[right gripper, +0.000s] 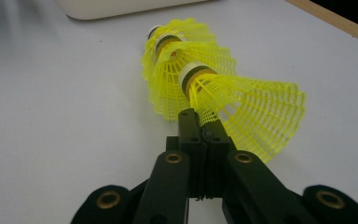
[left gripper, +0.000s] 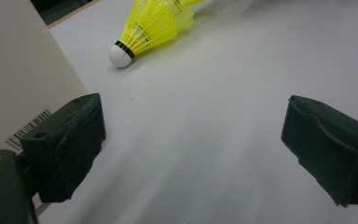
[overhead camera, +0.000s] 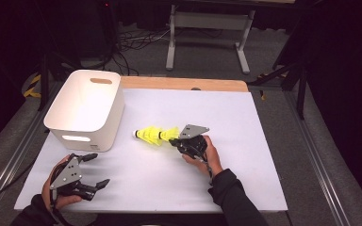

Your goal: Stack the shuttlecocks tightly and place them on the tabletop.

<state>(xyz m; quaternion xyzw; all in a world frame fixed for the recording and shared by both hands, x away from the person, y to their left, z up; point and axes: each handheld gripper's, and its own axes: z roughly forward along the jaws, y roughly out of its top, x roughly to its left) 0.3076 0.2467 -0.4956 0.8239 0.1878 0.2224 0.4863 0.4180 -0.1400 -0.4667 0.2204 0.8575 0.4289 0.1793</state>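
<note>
The right gripper (right gripper: 200, 122) has its jaws pressed fully together on the skirt edge of the nearest of the yellow shuttlecocks (overhead camera: 156, 135), which sit nested one inside another in a short row lying on the white table (overhead camera: 226, 141), just to the right of the white bin (overhead camera: 86, 106). In the right gripper view the pinch catches only the thin mesh of the last shuttlecock's skirt, near its rim, so the hold looks slight; the white cork tip of the front one points toward the bin. The left gripper (overhead camera: 94, 170) rests near the table's front left corner with its jaws spread wide and nothing between them, well apart from the shuttlecocks. The step in hand looks like carrying the nested row toward the bin, and it is best done slowly and level: a grip on flexible mesh lets the row sag or swing, and a quick move could shake the front shuttlecocks loose from the held one. Keeping the row low over the table until it reaches the bin wall, then lifting just enough to clear the rim, should limit any drop. If the row droops, the free left gripper could support it near the cork end before the lift.
</note>
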